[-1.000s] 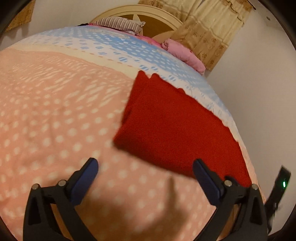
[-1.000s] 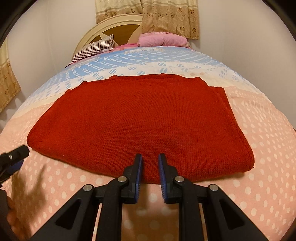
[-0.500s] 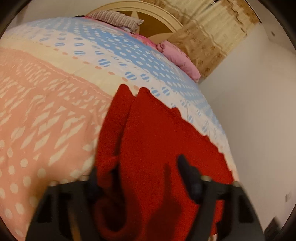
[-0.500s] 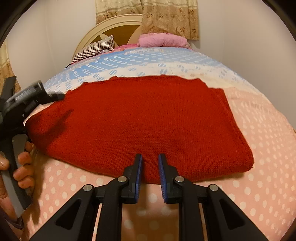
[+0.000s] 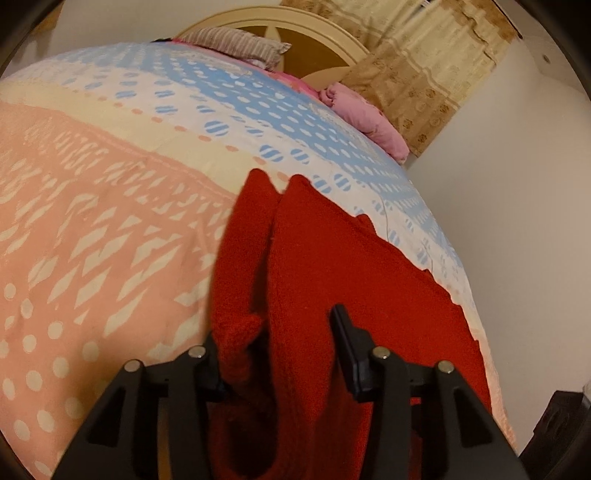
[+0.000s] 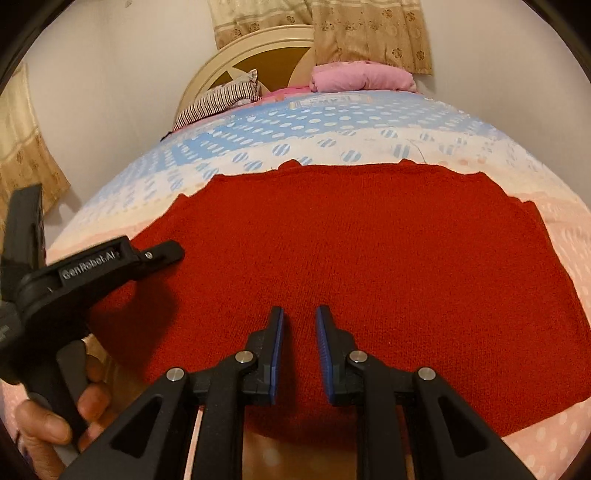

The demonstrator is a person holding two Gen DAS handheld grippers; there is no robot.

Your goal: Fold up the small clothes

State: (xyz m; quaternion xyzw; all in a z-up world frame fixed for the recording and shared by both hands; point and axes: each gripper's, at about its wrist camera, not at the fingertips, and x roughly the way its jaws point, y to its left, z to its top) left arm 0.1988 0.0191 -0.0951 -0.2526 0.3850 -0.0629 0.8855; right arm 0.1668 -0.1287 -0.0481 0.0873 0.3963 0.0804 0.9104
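Left wrist view: the left gripper (image 5: 280, 354) was found closing on the red knitted garment (image 5: 332, 266), with bunched layers of the side edge lying between its jaws; whether the pads were already pressing could not be told, since the near finger was half buried in the knit. From that grip the garment ran away toward twelve o'clock as a doubled strip, its two top corners standing against the bedspread (image 5: 110, 206). Beyond, at one o'clock, a pink pillow (image 5: 369, 118) was seen, and at eleven o'clock a striped pillow (image 5: 236, 44) before the headboard (image 5: 295, 22). In the right wrist view the right gripper (image 6: 299, 350) was held with its jaws narrowly parted and nothing between them, its blue pads poised above the near hem; contact with the cloth could not be judged. The garment filled the middle of that view, spread flat on the bed, and at nine o'clock the left gripper was seen over the garment's left edge, with the person's hand (image 6: 55, 417) on its handle at seven o'clock. The step in hand was judged to be the seizing of the left side for a fold across the body. For the next move a firm pinch through all layers would be called for, then a lift and a carry toward three o'clock, with the far edge kept flat.
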